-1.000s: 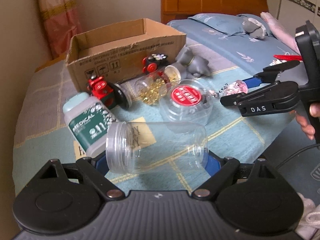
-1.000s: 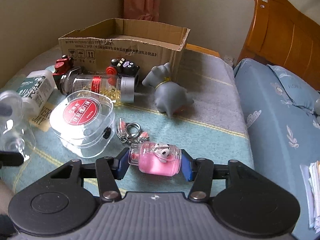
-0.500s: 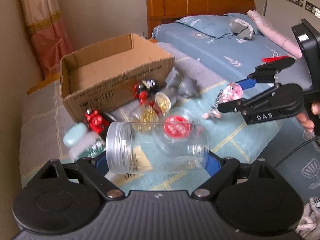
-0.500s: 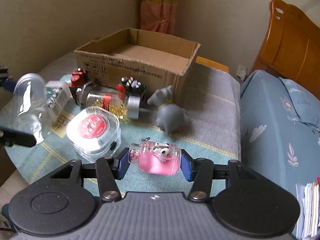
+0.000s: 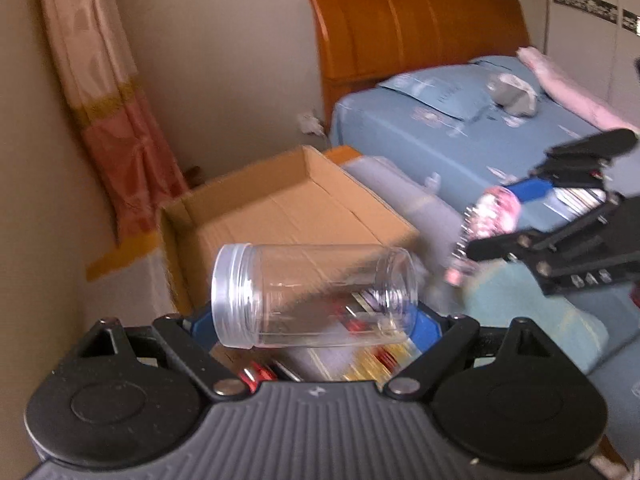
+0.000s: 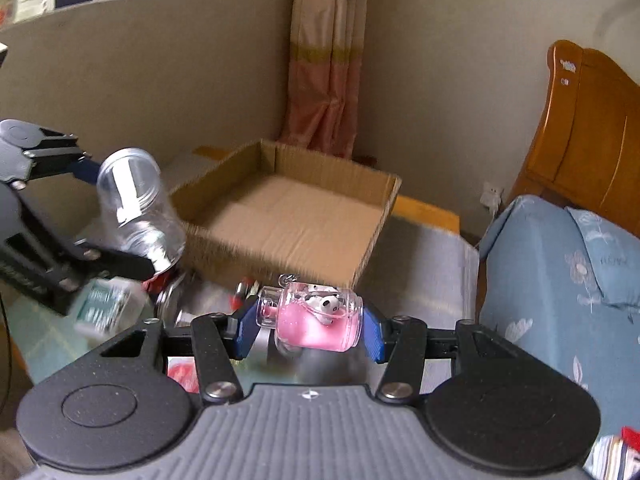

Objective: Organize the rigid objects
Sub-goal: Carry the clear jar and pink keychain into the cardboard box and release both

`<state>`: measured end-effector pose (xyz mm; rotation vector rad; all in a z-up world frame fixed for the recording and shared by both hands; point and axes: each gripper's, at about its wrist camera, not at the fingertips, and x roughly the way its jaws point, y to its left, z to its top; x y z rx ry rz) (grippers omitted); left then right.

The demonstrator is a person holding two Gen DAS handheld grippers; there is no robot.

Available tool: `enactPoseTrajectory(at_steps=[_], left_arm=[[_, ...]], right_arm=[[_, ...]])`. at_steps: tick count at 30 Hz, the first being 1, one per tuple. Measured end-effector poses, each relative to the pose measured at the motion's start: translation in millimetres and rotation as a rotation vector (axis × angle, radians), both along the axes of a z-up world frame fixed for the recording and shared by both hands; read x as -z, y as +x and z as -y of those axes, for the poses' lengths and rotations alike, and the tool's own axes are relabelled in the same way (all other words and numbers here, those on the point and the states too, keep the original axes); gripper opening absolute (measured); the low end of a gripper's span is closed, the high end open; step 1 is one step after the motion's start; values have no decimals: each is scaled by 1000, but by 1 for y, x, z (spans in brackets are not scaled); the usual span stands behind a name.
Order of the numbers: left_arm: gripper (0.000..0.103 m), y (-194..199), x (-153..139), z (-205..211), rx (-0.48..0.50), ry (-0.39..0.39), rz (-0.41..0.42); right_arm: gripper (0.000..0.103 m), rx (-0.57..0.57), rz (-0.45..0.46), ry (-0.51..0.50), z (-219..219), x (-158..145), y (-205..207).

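Note:
My left gripper is shut on a clear empty plastic jar, held sideways in the air just in front of the open cardboard box. The jar and left gripper also show at the left of the right wrist view. My right gripper is shut on a small pink keychain bottle with a white figure inside, held above the bed in front of the box. The pink bottle shows at the right of the left wrist view. The box looks empty.
Below the grippers lie a green-and-white medicine bottle, a red-lidded clear container, a bottle of yellow capsules and red toys. A blue-sheeted bed with wooden headboard stands right. A curtain hangs behind the box.
Both grippers have risen with their objects and moved toward the cardboard box. The items on the blanket have dropped low in both views.

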<state>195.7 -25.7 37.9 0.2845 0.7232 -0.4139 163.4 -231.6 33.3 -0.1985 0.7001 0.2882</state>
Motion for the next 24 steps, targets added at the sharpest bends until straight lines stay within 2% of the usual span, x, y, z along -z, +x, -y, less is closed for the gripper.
enactPoseTrajectory(at_steps=[6, 14, 19, 24], left_arm=[[90, 62, -2, -6, -60, 15, -8], [91, 146, 19, -15, -159, 15, -84], [92, 166, 35, -27, -234, 23, -122], [92, 150, 36, -40, -243, -1, -121]], right_arm=[[57, 4, 17, 17, -5, -16, 37], [57, 21, 8, 18, -9, -22, 74], [57, 26, -8, 10, -13, -18, 89], [57, 23, -28, 8, -19, -12, 101]])
